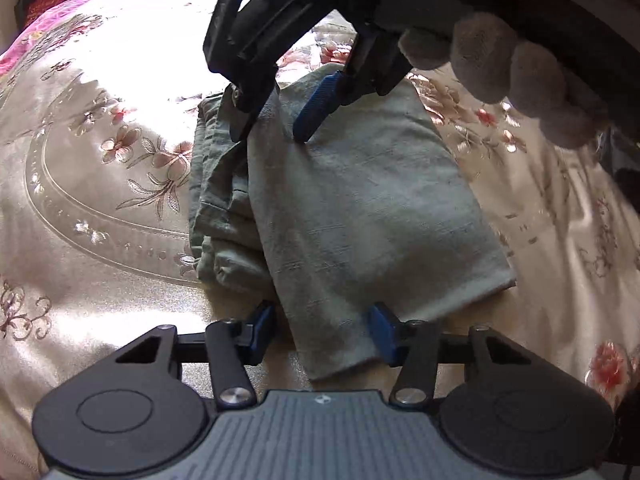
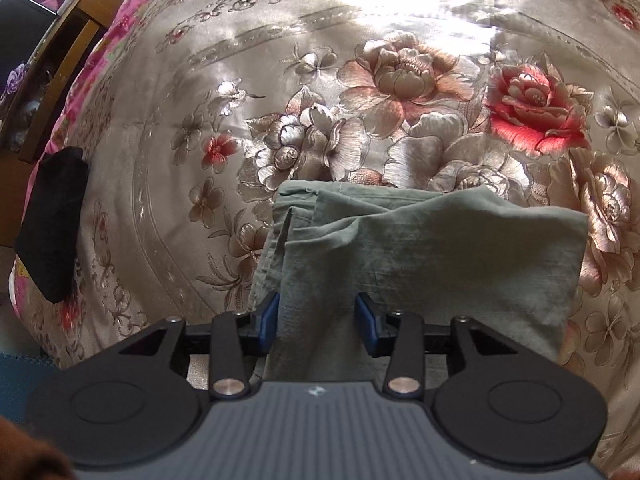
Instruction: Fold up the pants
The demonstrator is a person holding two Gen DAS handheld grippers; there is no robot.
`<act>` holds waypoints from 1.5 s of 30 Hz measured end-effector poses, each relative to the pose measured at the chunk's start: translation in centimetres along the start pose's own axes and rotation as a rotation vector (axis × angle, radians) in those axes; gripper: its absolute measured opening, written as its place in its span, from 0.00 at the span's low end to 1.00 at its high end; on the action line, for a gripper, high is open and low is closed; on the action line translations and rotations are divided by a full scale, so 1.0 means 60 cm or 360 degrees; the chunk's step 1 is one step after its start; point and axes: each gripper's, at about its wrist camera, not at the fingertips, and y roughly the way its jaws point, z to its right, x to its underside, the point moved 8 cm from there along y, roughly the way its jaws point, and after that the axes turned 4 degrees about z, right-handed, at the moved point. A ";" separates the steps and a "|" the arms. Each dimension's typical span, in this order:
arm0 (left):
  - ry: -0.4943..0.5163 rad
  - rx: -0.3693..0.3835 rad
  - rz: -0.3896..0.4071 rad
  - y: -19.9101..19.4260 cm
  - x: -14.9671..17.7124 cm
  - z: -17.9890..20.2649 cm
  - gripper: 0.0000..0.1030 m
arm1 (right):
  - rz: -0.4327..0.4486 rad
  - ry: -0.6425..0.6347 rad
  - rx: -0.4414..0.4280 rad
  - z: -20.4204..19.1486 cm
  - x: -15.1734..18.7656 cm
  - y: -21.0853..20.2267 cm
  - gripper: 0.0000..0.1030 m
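The grey-green pants (image 1: 352, 216) lie folded into a thick rectangle on the floral bedspread (image 1: 100, 152). My left gripper (image 1: 322, 334) is open, its blue pads either side of the near corner of the top layer. My right gripper (image 1: 272, 128) shows at the far end in the left wrist view, open, fingers straddling the top layer's far edge. In the right wrist view the right gripper (image 2: 318, 320) is open with a ridge of the pants (image 2: 420, 248) between its blue pads.
The satin bedspread (image 2: 360, 80) with large flowers covers the whole bed. A black cloth (image 2: 52, 224) lies at the left edge of the bed. A wooden frame (image 2: 68, 60) and pink bedding stand beyond it at the left.
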 end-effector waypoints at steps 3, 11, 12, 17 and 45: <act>-0.0035 0.0001 0.0006 -0.003 -0.003 -0.006 0.55 | -0.0021 0.0081 -0.0058 0.012 -0.002 -0.004 0.09; -0.0123 0.0039 0.0024 -0.018 0.009 -0.009 0.58 | -0.0018 0.0182 -0.0120 0.025 -0.001 -0.011 0.23; -0.0090 0.0030 0.0026 -0.016 0.010 -0.004 0.58 | -0.0013 0.0216 -0.0136 0.029 -0.002 -0.011 0.23; -0.0009 0.0010 0.0055 -0.012 0.012 0.010 0.59 | 0.0054 0.0353 -0.0179 0.056 -0.002 -0.039 0.24; 0.0069 -0.0015 0.0132 -0.012 -0.002 0.013 0.39 | 0.0059 0.0279 -0.0163 0.040 -0.019 -0.041 0.05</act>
